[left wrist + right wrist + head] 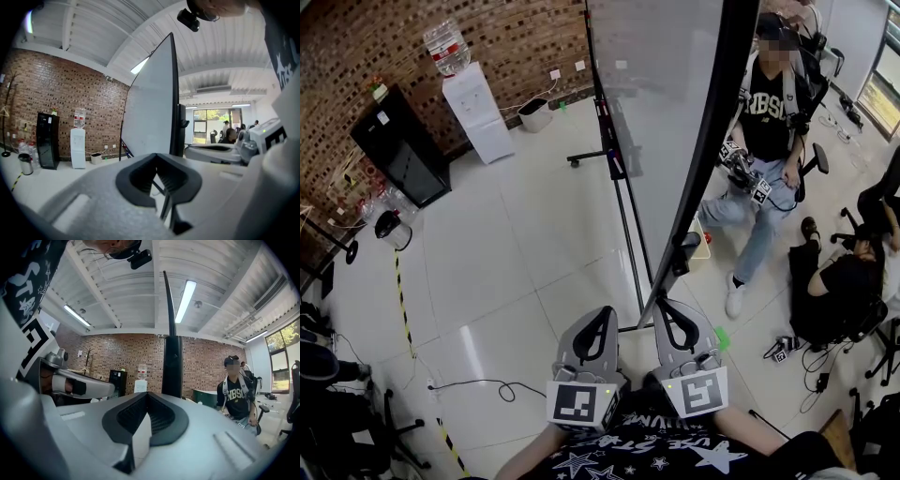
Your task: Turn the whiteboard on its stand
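A tall whiteboard (656, 112) stands on a black wheeled stand (623, 216); I see it almost edge-on, its black side frame (712, 169) running down toward me. Both grippers are low in the head view, just short of the board's near bottom corner. My left gripper (602, 314) is shut and holds nothing, left of the frame. My right gripper (667, 305) is shut and empty too, right beside the frame's lower end; whether it touches is unclear. The left gripper view shows the white face of the whiteboard (152, 108), and the right gripper view shows the dark edge of the whiteboard (172, 366).
A person (769, 122) holding grippers stands behind the board on the right, and another person (848, 281) sits on the floor there. A water dispenser (478, 112), black cabinet (398, 145) and bin (534, 114) line the brick wall. A cable (478, 384) lies on the floor.
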Available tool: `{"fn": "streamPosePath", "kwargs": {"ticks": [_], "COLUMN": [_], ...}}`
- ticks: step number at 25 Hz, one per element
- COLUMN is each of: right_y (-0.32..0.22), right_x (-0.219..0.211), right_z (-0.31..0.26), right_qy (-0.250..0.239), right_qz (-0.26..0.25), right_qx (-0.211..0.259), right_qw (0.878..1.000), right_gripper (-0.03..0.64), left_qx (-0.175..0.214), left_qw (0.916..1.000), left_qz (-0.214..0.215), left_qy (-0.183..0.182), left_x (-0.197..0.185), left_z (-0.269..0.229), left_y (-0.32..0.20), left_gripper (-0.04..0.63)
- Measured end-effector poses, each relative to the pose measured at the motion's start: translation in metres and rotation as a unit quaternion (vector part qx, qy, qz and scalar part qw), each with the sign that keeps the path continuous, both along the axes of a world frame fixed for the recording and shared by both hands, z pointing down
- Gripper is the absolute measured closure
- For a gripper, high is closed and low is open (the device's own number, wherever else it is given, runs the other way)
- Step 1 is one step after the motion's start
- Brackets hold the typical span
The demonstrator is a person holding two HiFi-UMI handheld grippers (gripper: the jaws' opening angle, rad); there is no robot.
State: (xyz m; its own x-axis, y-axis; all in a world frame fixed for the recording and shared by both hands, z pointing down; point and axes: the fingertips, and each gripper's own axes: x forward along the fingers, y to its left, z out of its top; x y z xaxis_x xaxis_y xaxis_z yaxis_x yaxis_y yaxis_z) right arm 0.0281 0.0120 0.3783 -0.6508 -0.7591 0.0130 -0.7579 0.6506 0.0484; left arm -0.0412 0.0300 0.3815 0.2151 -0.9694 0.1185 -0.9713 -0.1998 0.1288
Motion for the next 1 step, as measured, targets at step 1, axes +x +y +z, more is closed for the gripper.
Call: {"fn": "streamPosePath", "kwargs": {"ticks": [1], "right_y": [-0.0003], "right_x": [0.0003], "right_z": [-0.0008], "right_qy": [-0.002], "right_qz": [0.001], "right_qx": [0.0], "right_qw": [1.0], "right_gripper": [0.607], "left_qx": [-0.001], "left_qw": [1.0], "left_qz": [0.0], "left_qy": [0.0], "left_x": [-0.0001], "left_z": [0.0003], "left_y": [-0.0002], "left_gripper": [0.589]}}
